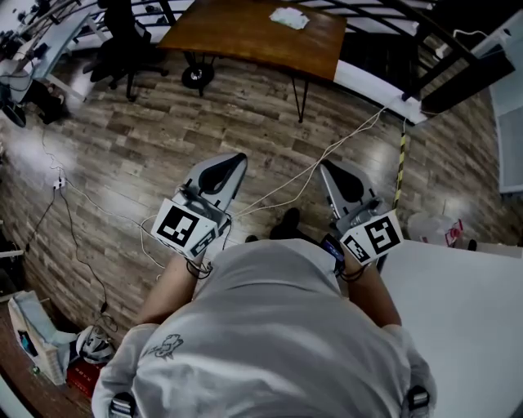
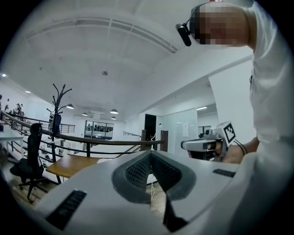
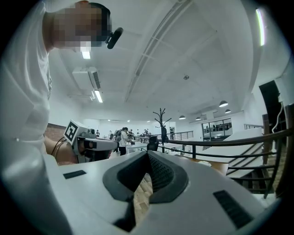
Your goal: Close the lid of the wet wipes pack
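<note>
I hold both grippers level in front of my chest, over the wooden floor. My left gripper (image 1: 237,160) has its jaws closed tip to tip with nothing between them, as the left gripper view (image 2: 150,154) also shows. My right gripper (image 1: 327,168) is shut and empty too, its tips meeting in the right gripper view (image 3: 148,154). A whitish pack with red print (image 1: 434,229) lies at the far edge of the white table (image 1: 466,310), to the right of my right gripper. It may be the wet wipes pack; its lid is too small to make out.
A brown wooden table (image 1: 245,33) with a white packet (image 1: 288,18) stands ahead, with an office chair (image 1: 122,41) to its left. Cables (image 1: 306,173) trail over the floor. A yellow-black post (image 1: 400,167) rises by the white table. Bags and boxes (image 1: 37,339) sit at lower left.
</note>
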